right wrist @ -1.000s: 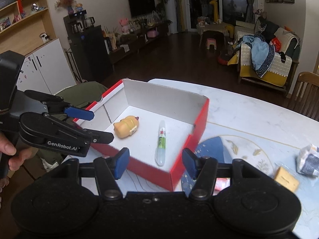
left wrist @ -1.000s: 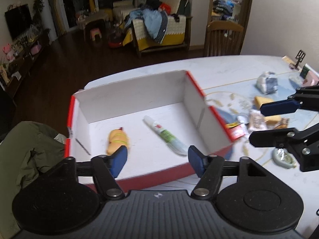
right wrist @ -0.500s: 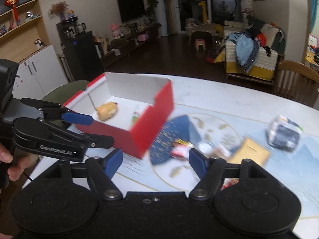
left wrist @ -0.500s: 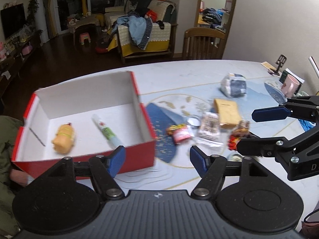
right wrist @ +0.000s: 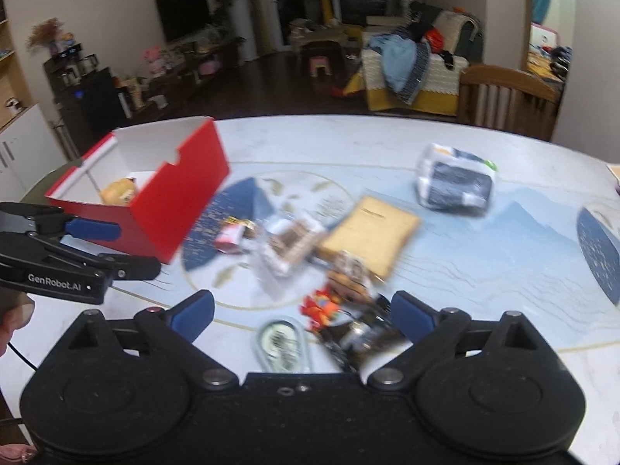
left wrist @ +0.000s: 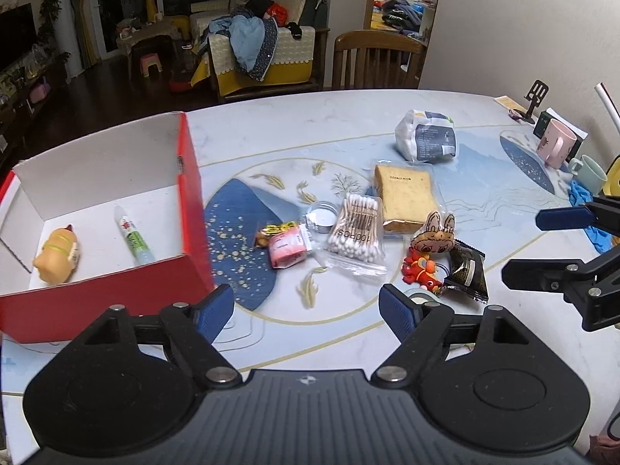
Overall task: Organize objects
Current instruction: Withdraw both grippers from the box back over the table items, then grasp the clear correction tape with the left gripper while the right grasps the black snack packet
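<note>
A red box (left wrist: pixel 190 178) with a white inside stands at the table's left and holds a yellow toy (left wrist: pixel 58 254) and a glue tube (left wrist: pixel 133 236). Right of it lie a pink packet (left wrist: pixel 288 246), a cotton-swab bag (left wrist: pixel 354 232), a yellow sponge (left wrist: pixel 407 197), a rabbit charm (left wrist: pixel 430 242), a black sachet (left wrist: pixel 467 273) and a white-blue pack (left wrist: pixel 426 141). My left gripper (left wrist: pixel 306 312) hangs above the mat near the box's corner, jaws opening, nothing between them. My right gripper (right wrist: pixel 302 316) hovers over the blurred charm (right wrist: pixel 341 294) and sachet (right wrist: pixel 364 337), jaws opening, pads touching nothing.
A pink mug (left wrist: pixel 556 147), a green mug (left wrist: pixel 591 172) and a phone stand (left wrist: pixel 531 106) sit at the table's far right. A wooden chair (left wrist: pixel 378 60) stands behind the table. A tape dispenser (right wrist: pixel 281 343) lies near the front edge. A hand (right wrist: pixel 11 321) holds the left gripper's handle.
Both grippers have swung right, away from above the red box to over the loose items on the mat, and sunk a little. Both sets of jaws stand wider than before.
</note>
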Available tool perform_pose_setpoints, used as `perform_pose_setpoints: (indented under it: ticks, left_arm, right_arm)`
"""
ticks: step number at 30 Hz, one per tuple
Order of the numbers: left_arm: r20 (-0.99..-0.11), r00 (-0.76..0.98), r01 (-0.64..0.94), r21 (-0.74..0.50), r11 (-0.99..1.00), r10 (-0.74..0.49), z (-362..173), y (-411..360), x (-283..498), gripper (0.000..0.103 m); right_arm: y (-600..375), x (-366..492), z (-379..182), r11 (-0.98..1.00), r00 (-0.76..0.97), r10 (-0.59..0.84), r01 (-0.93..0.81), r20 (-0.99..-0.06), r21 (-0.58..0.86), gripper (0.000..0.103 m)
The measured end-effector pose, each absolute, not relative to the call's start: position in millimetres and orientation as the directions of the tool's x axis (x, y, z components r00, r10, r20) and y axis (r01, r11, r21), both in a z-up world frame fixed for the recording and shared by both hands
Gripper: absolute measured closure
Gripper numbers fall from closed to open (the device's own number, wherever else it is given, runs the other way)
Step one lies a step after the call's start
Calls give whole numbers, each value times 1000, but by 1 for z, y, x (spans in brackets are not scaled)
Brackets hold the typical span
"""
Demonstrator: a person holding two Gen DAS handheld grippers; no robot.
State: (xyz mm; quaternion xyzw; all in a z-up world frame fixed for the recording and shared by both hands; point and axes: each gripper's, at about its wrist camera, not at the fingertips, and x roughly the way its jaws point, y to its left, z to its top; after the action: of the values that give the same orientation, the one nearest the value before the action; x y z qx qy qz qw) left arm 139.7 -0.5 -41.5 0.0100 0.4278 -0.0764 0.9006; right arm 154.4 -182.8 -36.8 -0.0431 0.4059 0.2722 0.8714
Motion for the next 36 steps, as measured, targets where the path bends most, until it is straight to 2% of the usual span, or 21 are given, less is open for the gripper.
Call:
perform_pose_setpoints:
  ticks: [5, 9, 19, 29, 36]
  left_arm:
    - [-772, 622, 156, -37, 987, -128, -56, -16, 148, 18]
    - [-779, 614, 174, -27, 984, -130, -71, -33, 153, 4]
    - [-810, 568, 182, -46, 982, -143, -108, -81, 158, 3]
    - [-828, 556, 144, 15, 989, -68, -125, -119, 164, 2]
    - [-844, 536, 103, 48, 994, -15, -133, -132, 170, 2]
  right_arm:
    - [-201, 163, -53, 876, 519, 404, -457, -753, 155, 4]
    - [-210, 176, -66, 899, 502, 377, -402, -778, 176, 4]
    - [-212, 207, -100, 938, 442, 307, -288, -843, 191, 7]
    - [-198, 217, -118, 957, 393, 245, -243, -886, 157, 10]
    - [-200, 226, -122, 967, 388, 238, -177, -891, 181, 18]
